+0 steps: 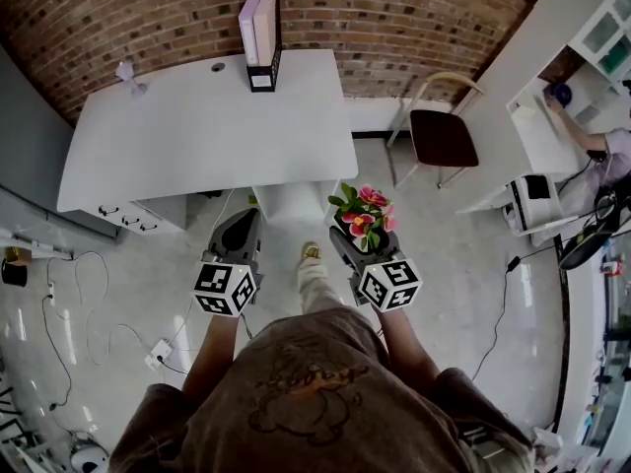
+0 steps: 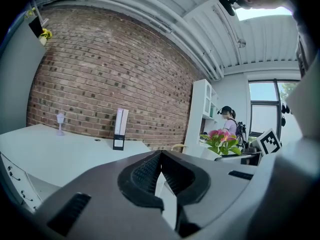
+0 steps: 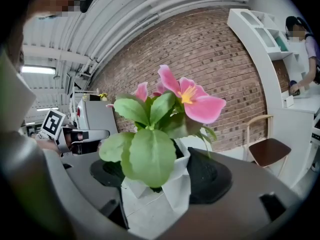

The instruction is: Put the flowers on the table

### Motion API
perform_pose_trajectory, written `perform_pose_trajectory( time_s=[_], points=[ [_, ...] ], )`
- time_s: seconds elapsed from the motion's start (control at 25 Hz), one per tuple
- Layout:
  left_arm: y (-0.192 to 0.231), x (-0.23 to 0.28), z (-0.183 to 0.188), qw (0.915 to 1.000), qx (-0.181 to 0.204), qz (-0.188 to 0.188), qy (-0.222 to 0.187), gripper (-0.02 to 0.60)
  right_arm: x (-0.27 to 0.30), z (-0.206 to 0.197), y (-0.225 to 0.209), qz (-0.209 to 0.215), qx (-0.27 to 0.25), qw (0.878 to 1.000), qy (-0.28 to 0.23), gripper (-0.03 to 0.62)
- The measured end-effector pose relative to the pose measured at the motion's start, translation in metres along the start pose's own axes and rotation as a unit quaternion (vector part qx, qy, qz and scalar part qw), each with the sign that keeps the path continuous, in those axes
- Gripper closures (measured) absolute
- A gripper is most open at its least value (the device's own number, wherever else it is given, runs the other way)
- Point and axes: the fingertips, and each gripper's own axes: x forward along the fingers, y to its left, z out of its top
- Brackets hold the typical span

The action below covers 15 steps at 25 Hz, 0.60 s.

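Observation:
A small white faceted pot of pink flowers (image 1: 363,218) with green leaves sits between the jaws of my right gripper (image 1: 357,238), which is shut on the pot (image 3: 160,194). The blooms (image 3: 192,96) stand upright above the jaws. The pot is held in the air over the floor, short of the white table (image 1: 168,146). My left gripper (image 1: 240,233) hangs beside it, to the left; its ribbed pads (image 2: 150,171) meet with nothing between them. From the left gripper view the flowers (image 2: 221,140) show at the right.
On the table stand a white-and-black box (image 1: 261,37) at the back edge and a small lilac ornament (image 1: 128,75) at the far left. A brown chair (image 1: 441,136) stands to the right. A person (image 1: 601,146) works at white shelving. Cables (image 1: 79,304) lie on the floor.

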Motion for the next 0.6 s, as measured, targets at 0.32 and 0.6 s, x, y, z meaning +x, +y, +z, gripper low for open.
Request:
perform_pose_trajectory(
  time_s=[0.32,0.6],
  points=[
    [0.020,0.053,0.017,1.0000,-0.003,0.001,0.005,0.560,0.047,0.019,-0.025,0.007,-0.004,1.000,0.015,0.235],
    [0.032,0.101,0.037,0.9999,-0.006,0.009,0.005,0.560,0.087,0.045,-0.054,0.024,-0.002,0.999,0.021,0.235]
  ],
)
